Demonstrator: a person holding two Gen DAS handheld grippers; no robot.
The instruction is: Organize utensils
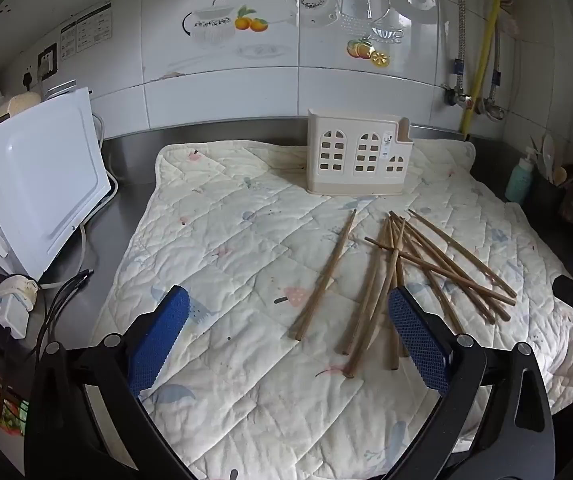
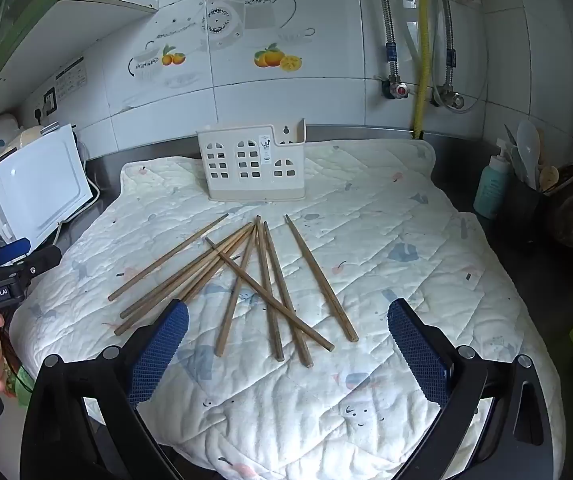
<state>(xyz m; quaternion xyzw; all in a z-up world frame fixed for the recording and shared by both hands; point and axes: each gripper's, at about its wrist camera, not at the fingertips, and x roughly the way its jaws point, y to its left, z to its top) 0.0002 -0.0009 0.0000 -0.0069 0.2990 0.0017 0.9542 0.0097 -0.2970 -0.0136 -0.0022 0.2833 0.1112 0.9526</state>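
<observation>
Though fingers (image 2: 162,344) wide, chopsticks (image 2: 246,280) seemingly beyond.

My blue pad (image 1: 418,340) hides several chopsticks' (image 1: 370,304) near ends; holder (image 2: 252,164) interior unseen; label unreadable.

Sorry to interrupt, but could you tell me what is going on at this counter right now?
A person holds a handheld gripper in each hand above a quilted mat on the kitchen counter. Both the left gripper and the right gripper are open and empty. A loose pile of wooden chopsticks lies scattered and crossed on the mat. Behind them stands a cream utensil holder with window-shaped cutouts, and no chopsticks show above its rim. Nothing has been picked up yet.
</observation>
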